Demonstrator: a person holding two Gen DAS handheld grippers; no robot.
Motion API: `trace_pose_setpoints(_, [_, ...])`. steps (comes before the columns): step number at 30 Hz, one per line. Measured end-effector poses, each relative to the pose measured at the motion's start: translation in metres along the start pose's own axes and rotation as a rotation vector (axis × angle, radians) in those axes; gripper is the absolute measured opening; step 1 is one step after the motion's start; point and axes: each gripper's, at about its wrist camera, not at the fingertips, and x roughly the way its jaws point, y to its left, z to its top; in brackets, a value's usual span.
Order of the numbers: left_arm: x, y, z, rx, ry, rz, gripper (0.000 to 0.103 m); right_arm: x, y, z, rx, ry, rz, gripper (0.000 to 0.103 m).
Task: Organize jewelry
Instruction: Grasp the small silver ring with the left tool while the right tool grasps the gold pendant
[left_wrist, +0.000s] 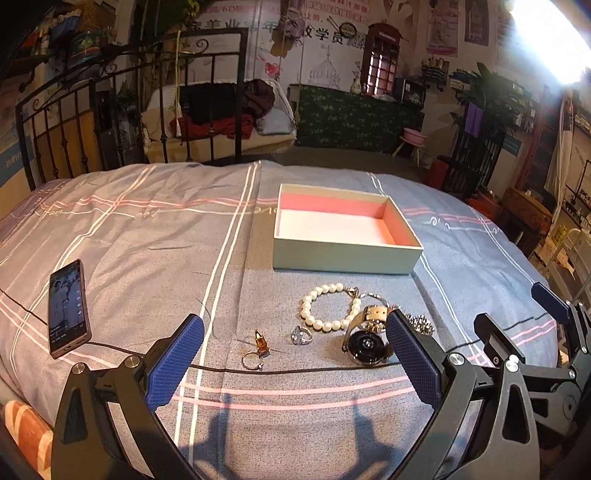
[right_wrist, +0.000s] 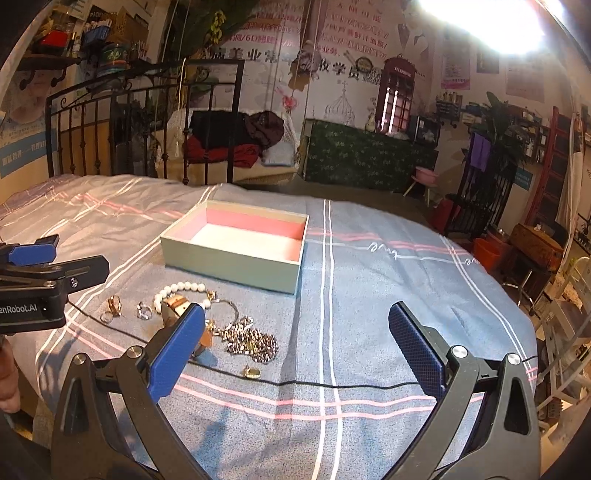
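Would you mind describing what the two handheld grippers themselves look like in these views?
Both look alike: the left gripper and right gripper have black, angular frames with triangular cut-outs and silver round bolts. Each finger carries a blue pad with fine cross-hatched texture. In the right wrist view, the left gripper's body shows white lettering ending "enRobot.AI". No sleeves are visible.

Glossy pearl bracelet (left_wrist: 330, 307), matt cloth bedspread (left_wrist: 147, 236)

Left gripper (left_wrist: 295, 354): jaws spread wide, blue pads (left_wrist: 175, 360) angled outward, gripping nothing.
Right gripper (right_wrist: 297, 349): jaws equally wide, holding nothing, level with and just right of the left one.
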Motion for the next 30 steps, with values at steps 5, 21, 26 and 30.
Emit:
trace_pose_setpoints(5, [0.034,0.013,-0.011,0.054,0.164,-0.012,0.096,0.035,0.003,-0.01,-0.015,0.195,0.102,0.094])
trace_pose_setpoints(21, [0.083,0.039,-0.022,0.041,0.336,-0.072,0.042,0.082,-0.001,-0.017,-0.025,0.315,0.154,0.076])
trace_pose_setpoints(26, [0.078,0.035,-0.022,0.07,0.327,-0.095,0.019,0.087,-0.004,-0.02,-0.02,0.323,0.165,0.076])
trace_pose_setpoints(30, [0.073,0.028,-0.021,0.089,0.311,-0.114,0.019,0.09,-0.003,-0.021,-0.022,0.326,0.207,0.076])
